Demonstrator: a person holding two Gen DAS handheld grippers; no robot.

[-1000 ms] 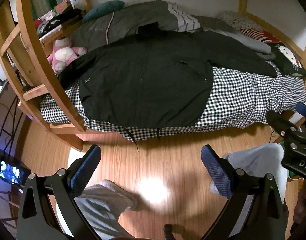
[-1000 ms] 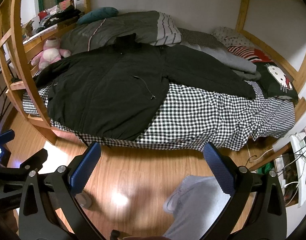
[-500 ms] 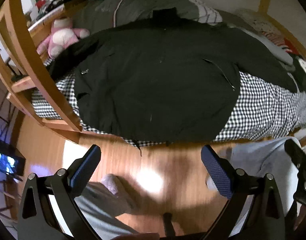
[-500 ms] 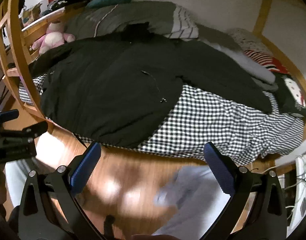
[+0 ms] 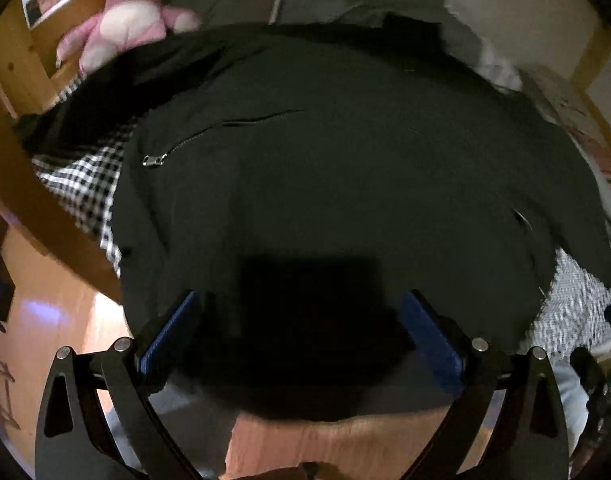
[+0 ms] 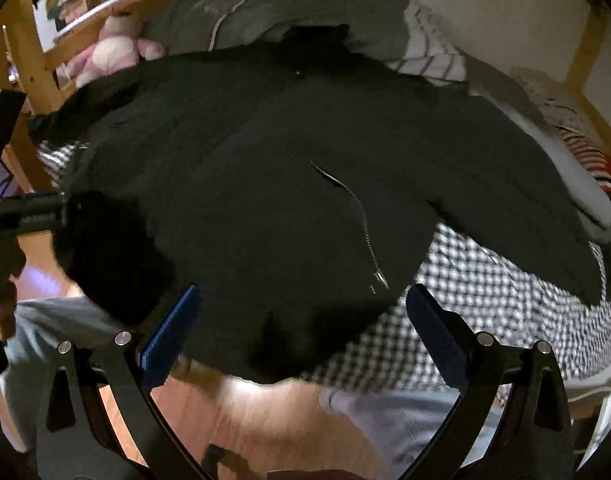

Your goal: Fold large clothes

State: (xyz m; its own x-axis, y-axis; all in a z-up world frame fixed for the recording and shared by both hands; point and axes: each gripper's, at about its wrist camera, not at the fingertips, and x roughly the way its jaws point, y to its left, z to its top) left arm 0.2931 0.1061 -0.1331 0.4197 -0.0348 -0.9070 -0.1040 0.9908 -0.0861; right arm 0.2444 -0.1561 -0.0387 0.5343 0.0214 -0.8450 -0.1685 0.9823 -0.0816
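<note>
1. Left gripper (image 5: 301,328): jaws spread wide and holding nothing, poised over the near hem of the black jacket (image 5: 345,184), probably to pinch that edge.
2. The jacket lies spread flat, front up, across the checked bedsheet (image 6: 485,292), laid out for folding.
3. Right gripper (image 6: 301,324): jaws equally wide and holding nothing, near the hem's right part below the pocket zipper (image 6: 363,232).
4. Containers: none visible.

The jacket (image 5: 345,184) before me is black with a silver zip (image 5: 153,160), lying on a black-and-white checked sheet (image 6: 505,292). My claw pads (image 5: 171,332) are blue, the plush toy (image 5: 125,24) pink, the floor (image 6: 241,416) orange-brown wood.
</note>
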